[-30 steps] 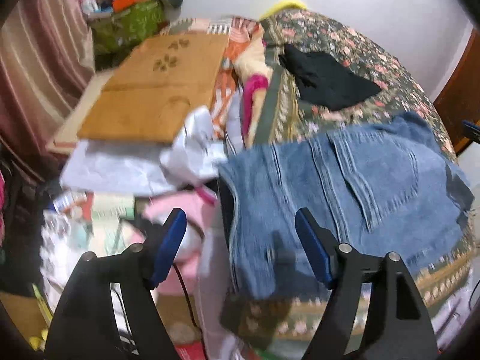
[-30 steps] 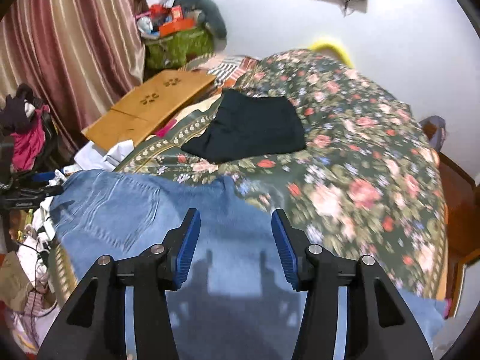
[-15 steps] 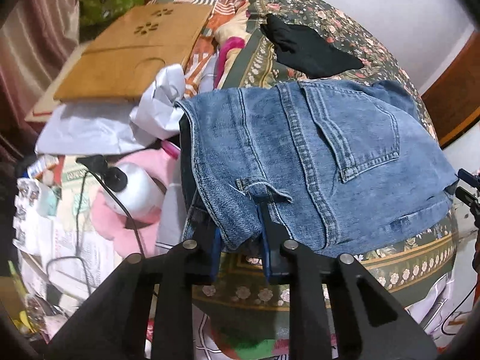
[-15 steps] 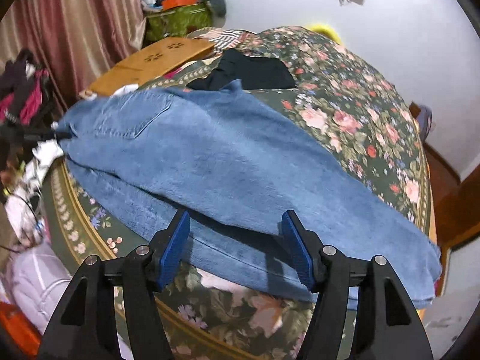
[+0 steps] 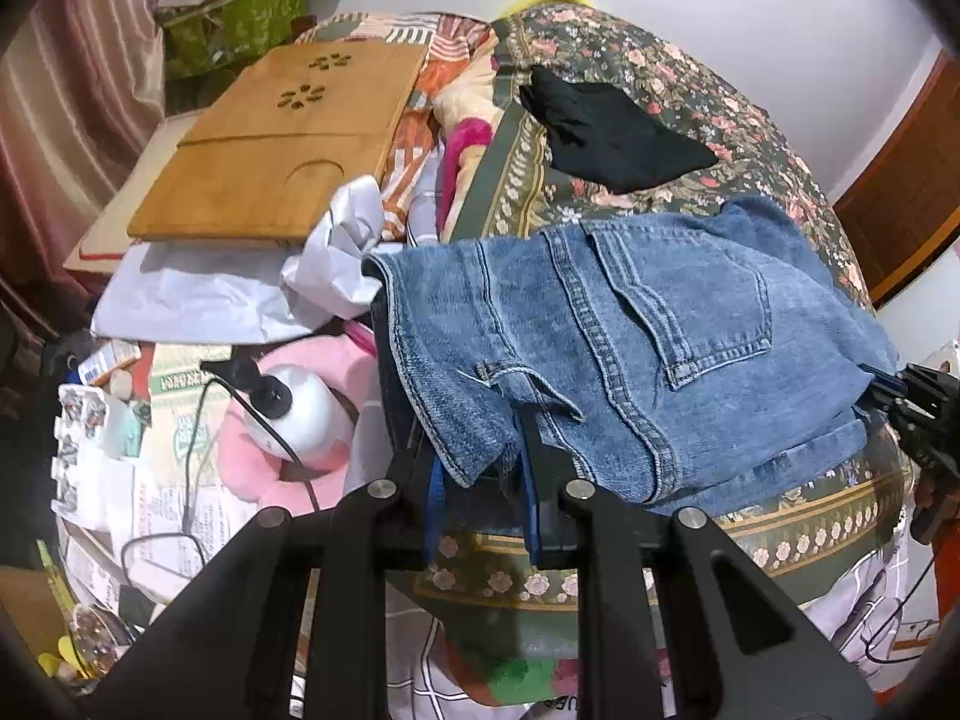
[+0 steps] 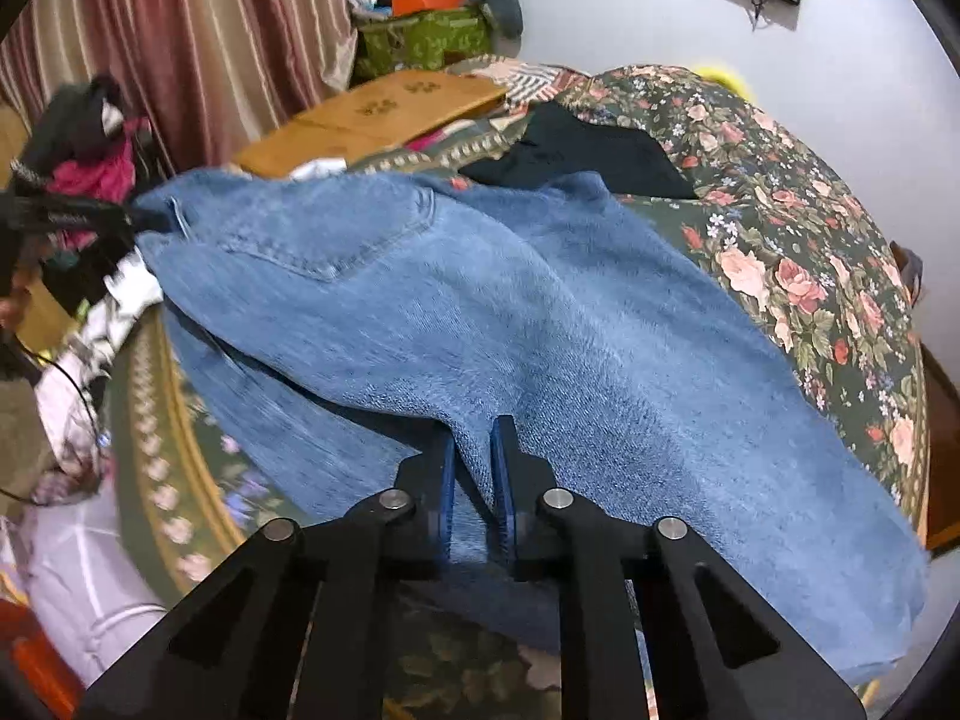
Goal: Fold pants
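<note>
Both tools have just closed on the jeans [image 6: 540,324] lying on the bed [image 6: 798,252]: left tool [image 5: 480,480] pinching the waistband, right tool [image 6: 474,480] the leg edge, ready to fold.

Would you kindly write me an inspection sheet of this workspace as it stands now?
Surface: bed under a floral cover.
Job's things: blue jeans spread along the bed's near edge, back pocket up.
Clutter: black garment behind the jeans; wooden lap desk; white bottle on a pink cushion; papers.
Grippers: left gripper shut on the jeans at the waistband; right gripper shut on the jeans at a leg's edge.
Cables: black cable running past the bottle.
Surroundings: striped curtain, white wall, green box piled with things.
</note>
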A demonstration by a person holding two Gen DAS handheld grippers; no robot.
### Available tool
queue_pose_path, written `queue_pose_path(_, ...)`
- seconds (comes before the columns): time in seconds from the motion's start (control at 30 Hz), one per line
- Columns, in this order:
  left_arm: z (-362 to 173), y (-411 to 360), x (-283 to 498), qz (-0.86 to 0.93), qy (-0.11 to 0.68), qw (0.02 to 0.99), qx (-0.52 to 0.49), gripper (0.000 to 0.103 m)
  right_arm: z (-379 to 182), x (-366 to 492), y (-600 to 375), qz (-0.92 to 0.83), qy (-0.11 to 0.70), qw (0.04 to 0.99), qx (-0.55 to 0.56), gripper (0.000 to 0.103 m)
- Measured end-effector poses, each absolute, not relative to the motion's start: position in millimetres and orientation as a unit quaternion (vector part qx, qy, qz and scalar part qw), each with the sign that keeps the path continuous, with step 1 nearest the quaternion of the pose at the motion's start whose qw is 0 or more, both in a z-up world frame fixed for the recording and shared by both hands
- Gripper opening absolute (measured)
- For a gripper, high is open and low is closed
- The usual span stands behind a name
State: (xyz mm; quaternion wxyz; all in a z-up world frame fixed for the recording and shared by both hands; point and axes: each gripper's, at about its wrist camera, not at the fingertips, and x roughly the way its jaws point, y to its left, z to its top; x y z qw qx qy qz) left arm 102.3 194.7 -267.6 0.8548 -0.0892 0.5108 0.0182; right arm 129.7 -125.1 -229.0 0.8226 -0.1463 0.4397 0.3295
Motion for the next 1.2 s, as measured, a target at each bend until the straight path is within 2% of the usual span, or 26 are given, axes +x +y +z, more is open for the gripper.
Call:
queue_pose_path(0.2, -263.9, 202.0, 94.6, 0.015, 0.505, 0.857, -0.102, 0.021, -211.1, 117.6, -139.3, 0.360, 0.462, 0.808, -0.066, 0.008)
queue_pose_path(0.4, -313.5, 196.1, 90.0, 0.031, 0.549, 0.829, -0.097, 0.021, -236.6, 113.3, -135.1, 0.355, 0.489, 0.795, -0.048, 0.011)
queue_pose_path(0.5, -318.9, 197.4, 86.6, 0.041, 0.546, 0.830, -0.105, 0.027, -233.7, 114.6, -141.2, 0.354, 0.493, 0.794, -0.022, 0.014)
queue_pose_path(0.63, -297.3, 202.4, 83.9, 0.069, 0.535, 0.836, -0.097, 0.038, -223.8, 114.8, -163.9, 0.332, 0.503, 0.798, 0.002, 0.039)
queue_pose_path(0.67, -289.7, 203.6, 83.8, 0.076, 0.530, 0.839, -0.095, 0.039, -220.9, 113.2, -170.6, 0.326, 0.498, 0.804, 0.004, 0.041)
queue_pose_path(0.73, -272.4, 204.9, 83.6, 0.085, 0.511, 0.851, -0.092, 0.041, -212.6, 111.2, -192.4, 0.302, 0.484, 0.821, 0.008, 0.041)
queue_pose_path(0.8, -256.8, 202.8, 87.4, 0.097, 0.491, 0.861, -0.085, 0.049, -206.3, 113.1, -224.0, 0.265, 0.474, 0.840, 0.023, 0.041)
queue_pose_path(0.97, -235.1, 180.9, 113.7, 0.098, 0.471, 0.873, -0.077, 0.050, -201.6, 120.8, -322.3, 0.146, 0.456, 0.874, 0.087, 0.042)
queue_pose_path(1.2, -241.5, 116.9, 154.0, 0.073, 0.478, 0.873, -0.065, 0.051, -219.7, 126.7, -462.5, -0.020, 0.442, 0.882, 0.162, 0.042)
